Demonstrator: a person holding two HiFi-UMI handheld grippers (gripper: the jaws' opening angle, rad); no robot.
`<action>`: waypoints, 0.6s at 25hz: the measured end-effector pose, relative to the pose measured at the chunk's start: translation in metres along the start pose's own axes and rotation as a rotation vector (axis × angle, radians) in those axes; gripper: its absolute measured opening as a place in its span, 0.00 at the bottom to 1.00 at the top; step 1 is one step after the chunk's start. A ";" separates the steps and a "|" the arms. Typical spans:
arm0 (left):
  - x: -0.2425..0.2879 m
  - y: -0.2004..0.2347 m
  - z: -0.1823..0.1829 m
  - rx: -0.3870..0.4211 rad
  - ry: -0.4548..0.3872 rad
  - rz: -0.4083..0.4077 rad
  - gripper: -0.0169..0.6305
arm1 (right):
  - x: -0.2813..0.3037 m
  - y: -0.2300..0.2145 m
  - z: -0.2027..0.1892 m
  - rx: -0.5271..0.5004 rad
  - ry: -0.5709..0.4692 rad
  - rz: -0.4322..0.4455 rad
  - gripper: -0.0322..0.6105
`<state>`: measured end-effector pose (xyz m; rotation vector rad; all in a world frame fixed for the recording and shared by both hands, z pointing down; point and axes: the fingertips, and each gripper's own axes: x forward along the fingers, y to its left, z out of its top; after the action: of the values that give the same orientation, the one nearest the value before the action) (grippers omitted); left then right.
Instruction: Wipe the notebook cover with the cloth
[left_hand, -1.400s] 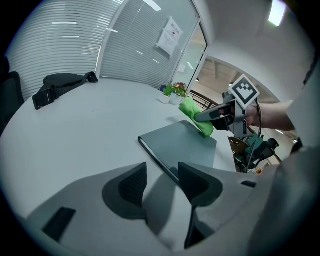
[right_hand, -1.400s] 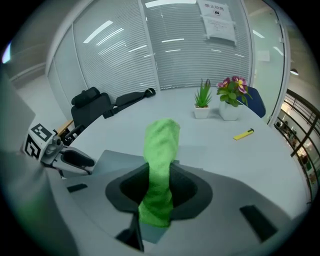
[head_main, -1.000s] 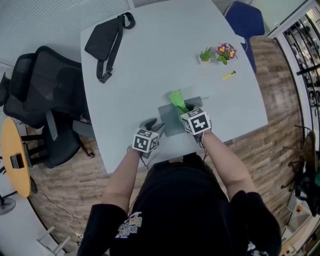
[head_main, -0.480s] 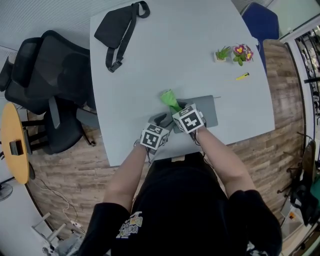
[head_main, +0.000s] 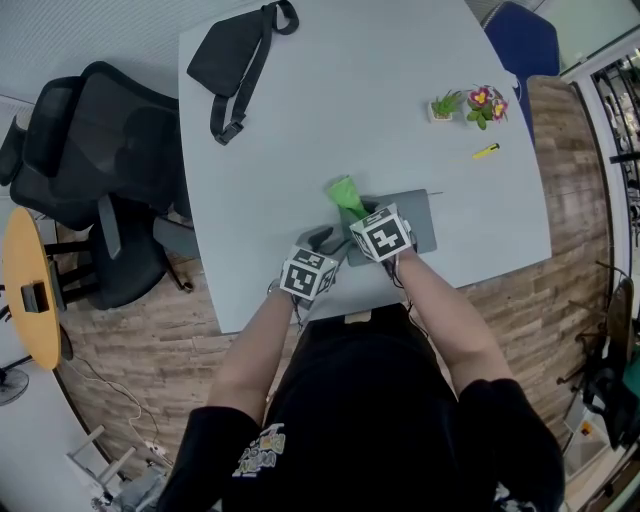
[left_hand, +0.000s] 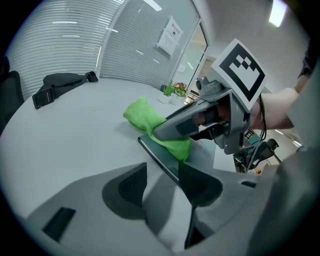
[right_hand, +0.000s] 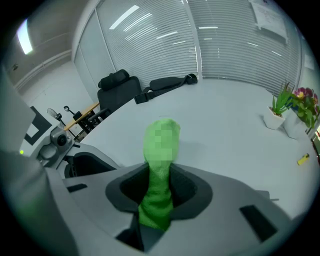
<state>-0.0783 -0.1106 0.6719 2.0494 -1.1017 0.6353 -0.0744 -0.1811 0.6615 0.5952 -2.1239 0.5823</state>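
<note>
A grey notebook (head_main: 415, 222) lies flat near the table's front edge. A green cloth (head_main: 347, 194) rests across the notebook's left part and sticks out past its far edge. My right gripper (head_main: 362, 215) is shut on the cloth (right_hand: 161, 172), which runs up between its jaws (right_hand: 159, 200). My left gripper (head_main: 325, 243) sits at the notebook's near-left corner. Its jaws stand apart (left_hand: 162, 172), and the notebook's dark edge (left_hand: 157, 157) runs up to the right fingertip. The right gripper's body (left_hand: 200, 120) presses the cloth (left_hand: 142, 115) onto the cover.
A black bag (head_main: 228, 60) lies at the table's far left. Two small potted plants (head_main: 445, 105) and a yellow marker (head_main: 486, 151) sit at the far right. A black office chair (head_main: 90, 150) stands left of the table, a blue chair (head_main: 520, 45) behind it.
My right gripper dragged the cloth leftwards over the cover, then a little back to the right. The left gripper stayed at the notebook's corner. The head view shifted.
</note>
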 end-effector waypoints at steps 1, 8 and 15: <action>0.000 0.000 0.000 0.000 0.000 0.001 0.33 | -0.001 -0.003 -0.001 0.007 -0.001 -0.003 0.22; 0.000 0.000 0.000 0.001 -0.001 0.003 0.33 | -0.015 -0.031 -0.011 0.063 -0.015 -0.032 0.22; 0.000 0.000 0.000 0.007 -0.004 0.009 0.33 | -0.032 -0.062 -0.025 0.119 -0.025 -0.074 0.22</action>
<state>-0.0785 -0.1106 0.6719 2.0534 -1.1135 0.6410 -0.0055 -0.2080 0.6617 0.7471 -2.0912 0.6669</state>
